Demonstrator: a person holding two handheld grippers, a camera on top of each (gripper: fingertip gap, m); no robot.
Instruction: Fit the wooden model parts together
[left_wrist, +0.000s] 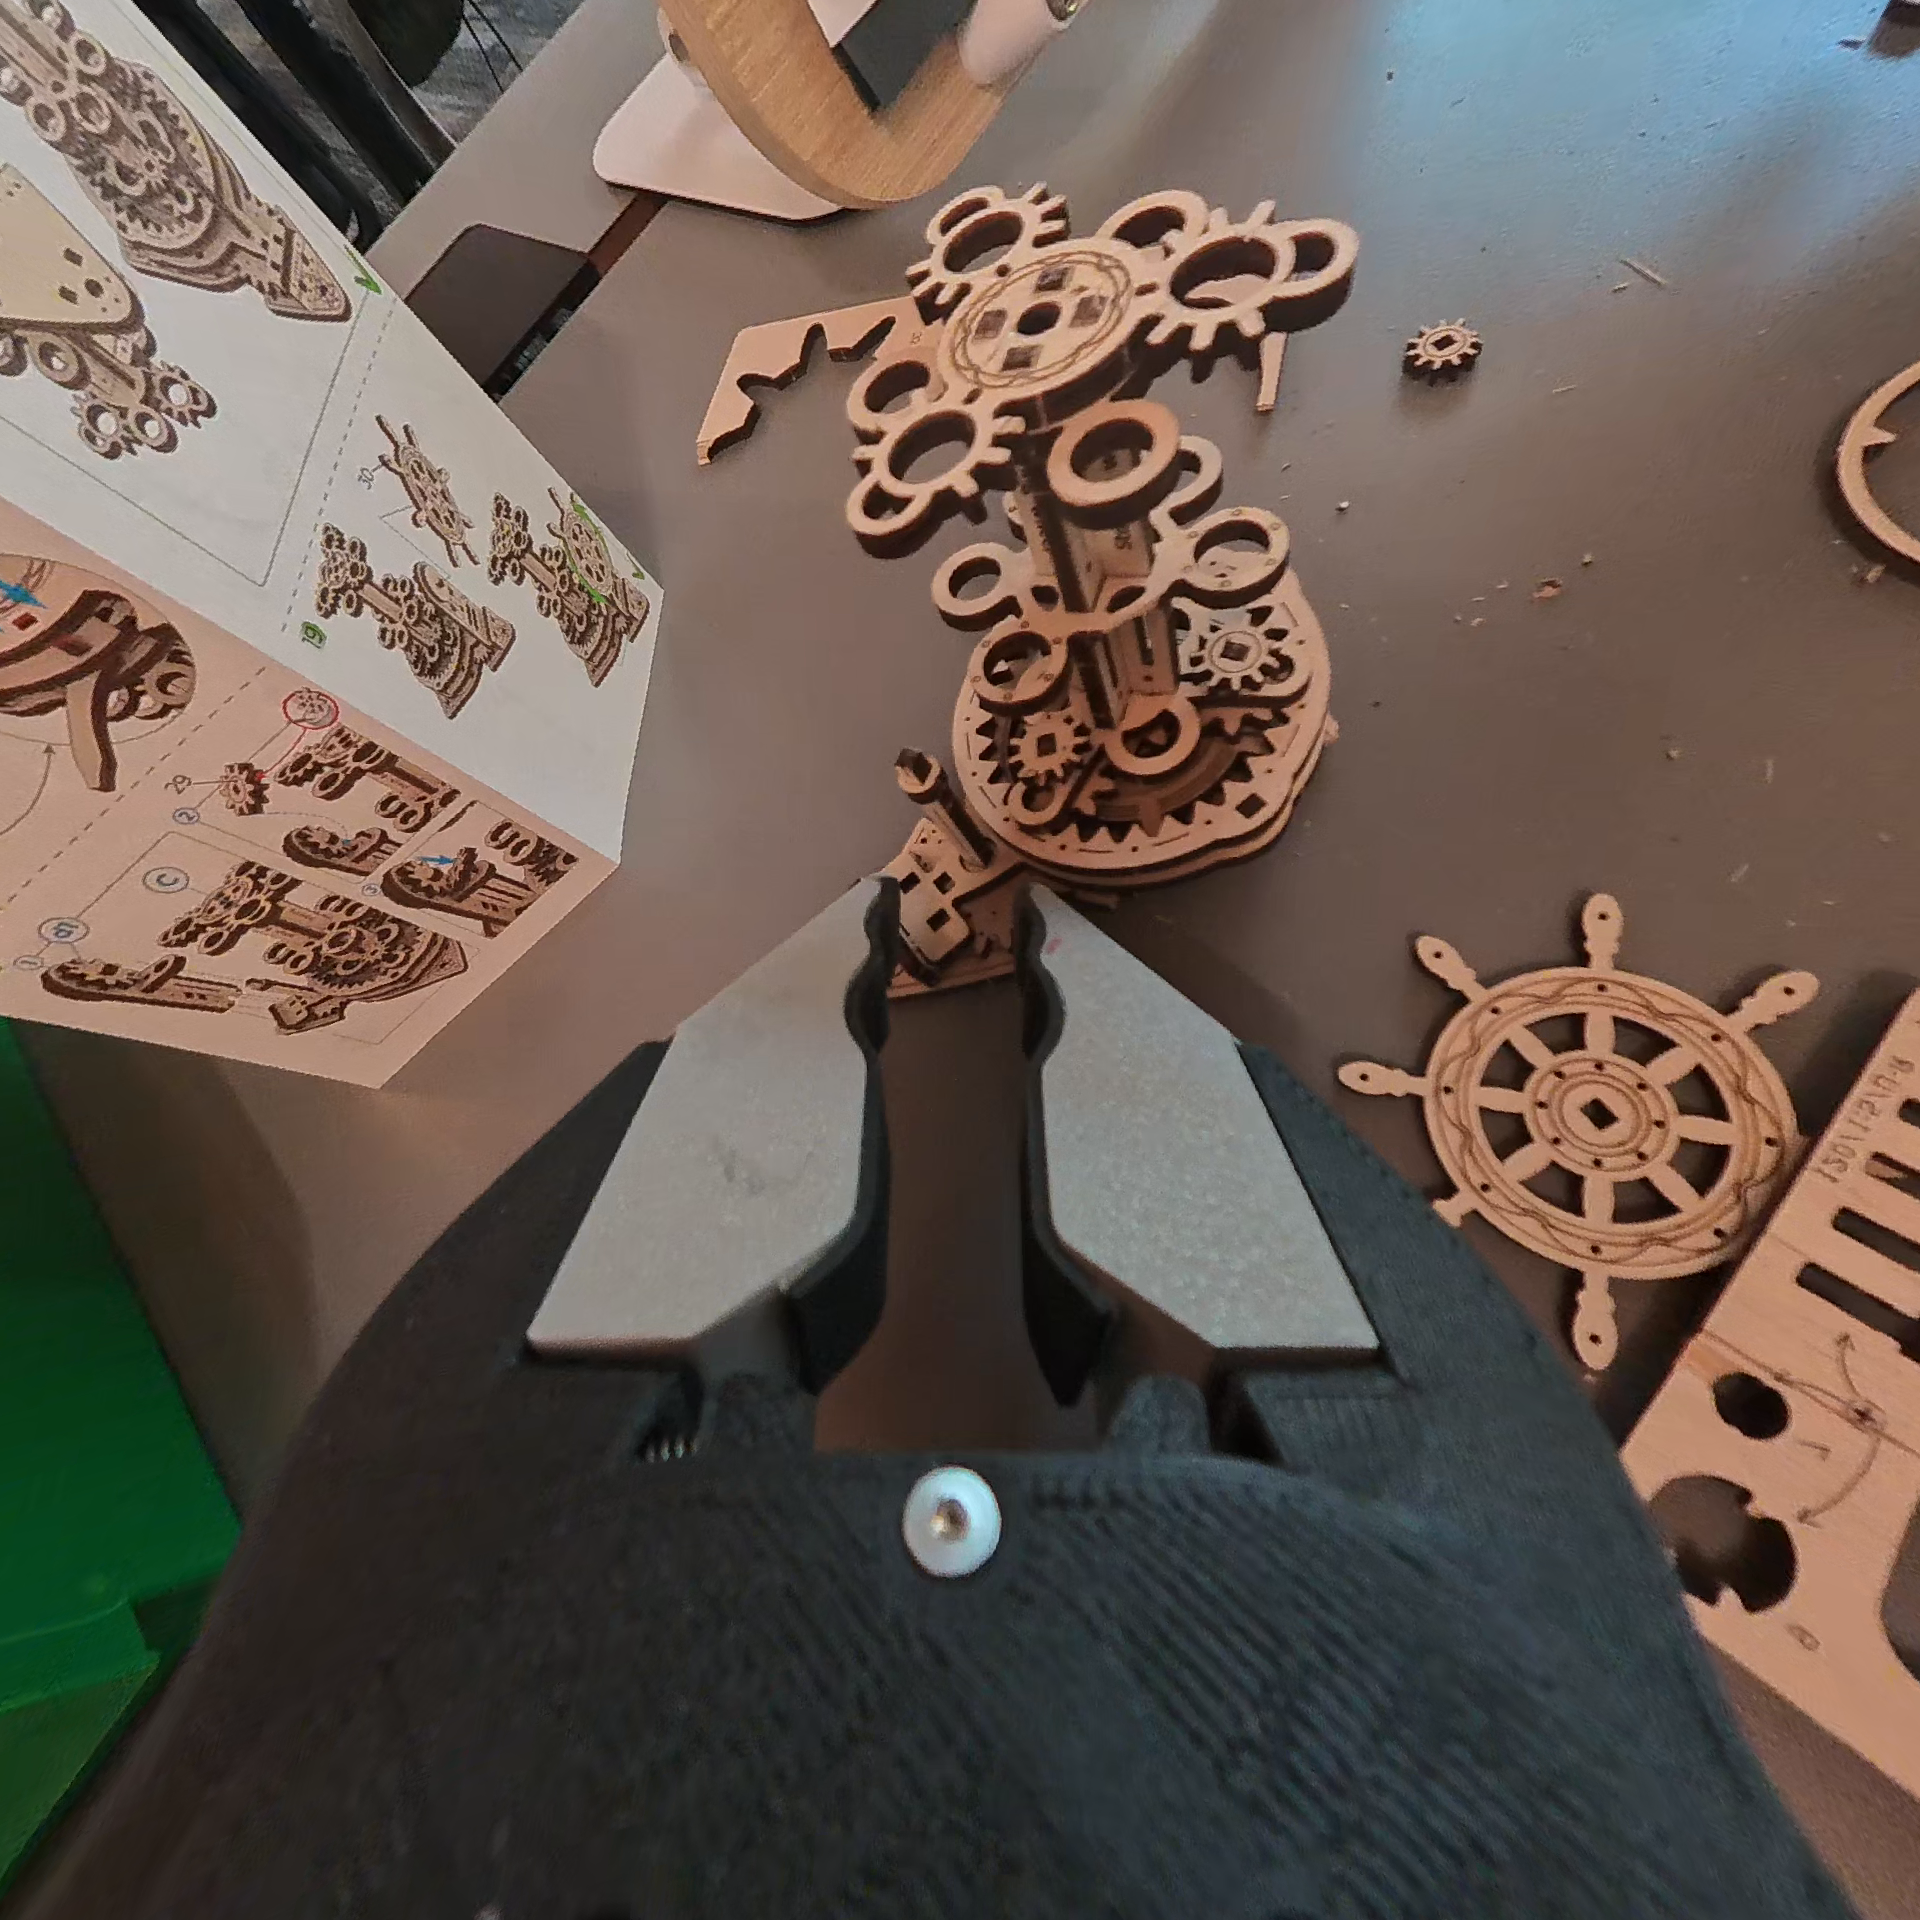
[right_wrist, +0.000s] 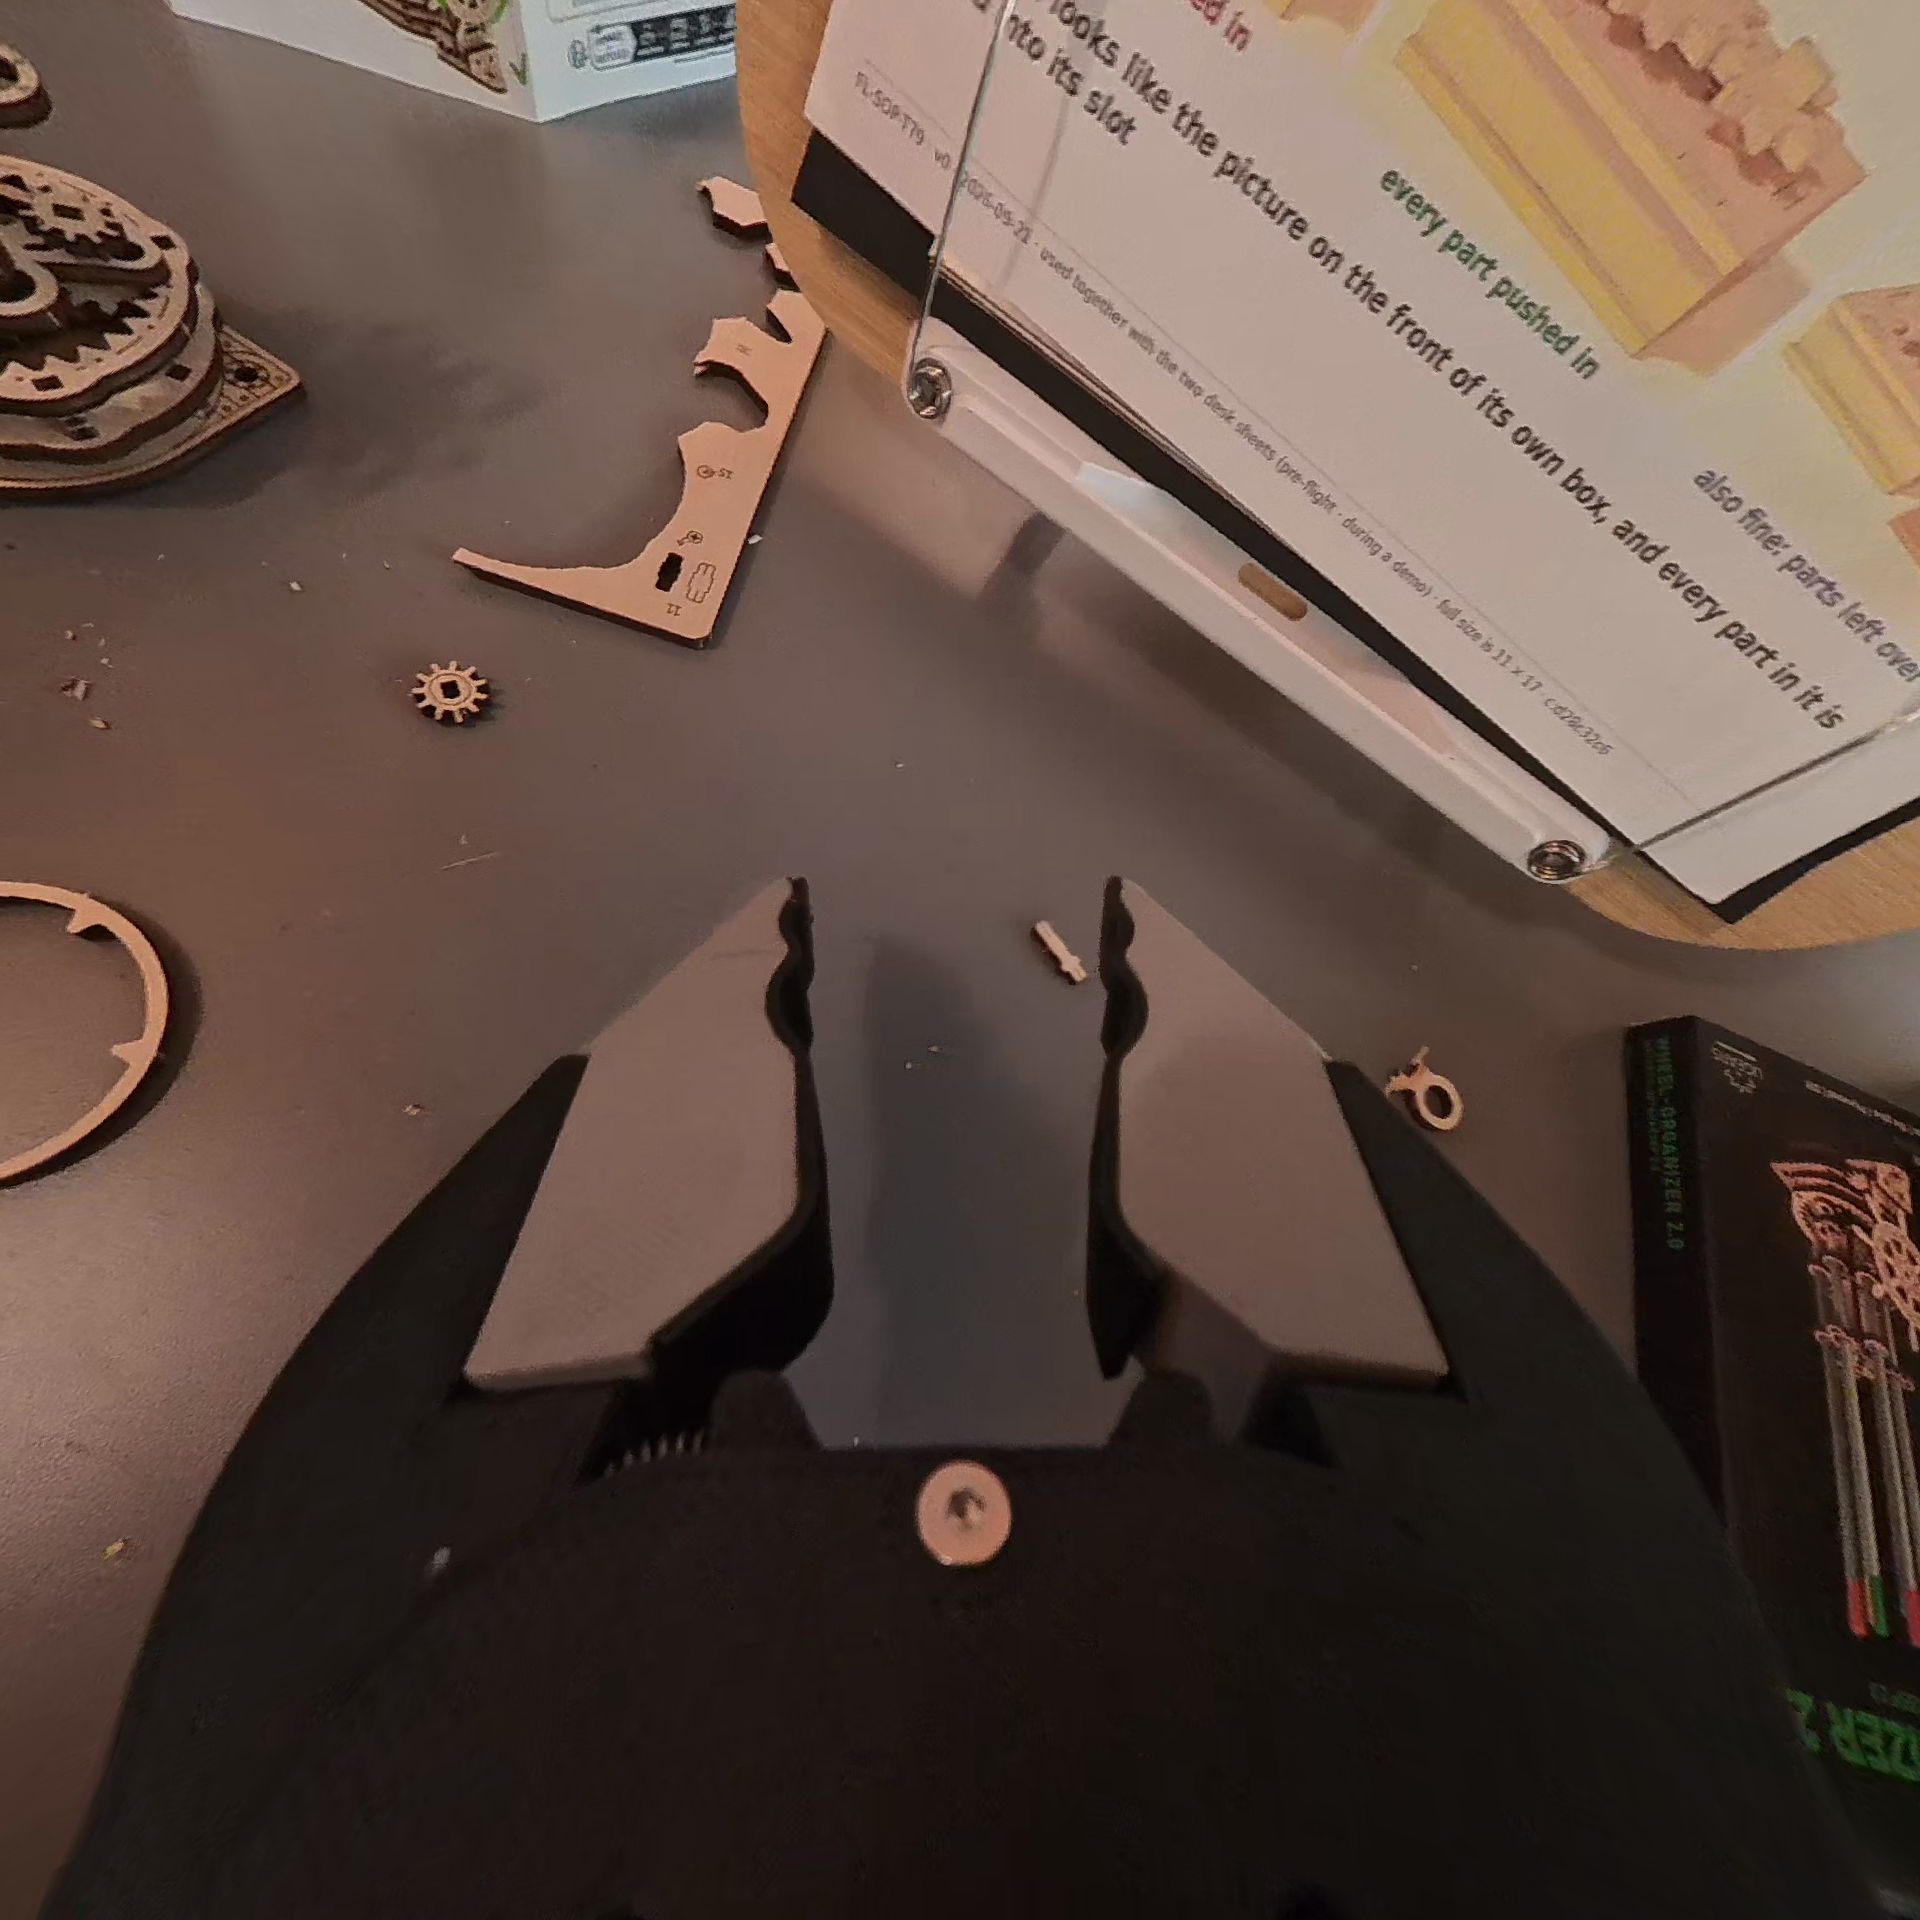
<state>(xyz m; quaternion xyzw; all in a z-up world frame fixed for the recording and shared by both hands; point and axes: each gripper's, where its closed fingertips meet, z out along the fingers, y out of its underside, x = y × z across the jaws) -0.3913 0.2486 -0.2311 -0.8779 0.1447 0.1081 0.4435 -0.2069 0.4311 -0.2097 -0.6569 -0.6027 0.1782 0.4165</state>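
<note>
The left gripper (left_wrist: 954, 914) clamps the base tab of the tiered gear model (left_wrist: 1101, 582), at frame centre, apparently to steady it for the next part. The right gripper (right_wrist: 954, 914) is spread and empty, low over a small wooden peg (right_wrist: 1060, 951) just inside its right finger, likely the next piece.

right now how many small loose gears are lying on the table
1: a small gear lying alone on the table right of the model's top; others may be hidden behind it.
</note>
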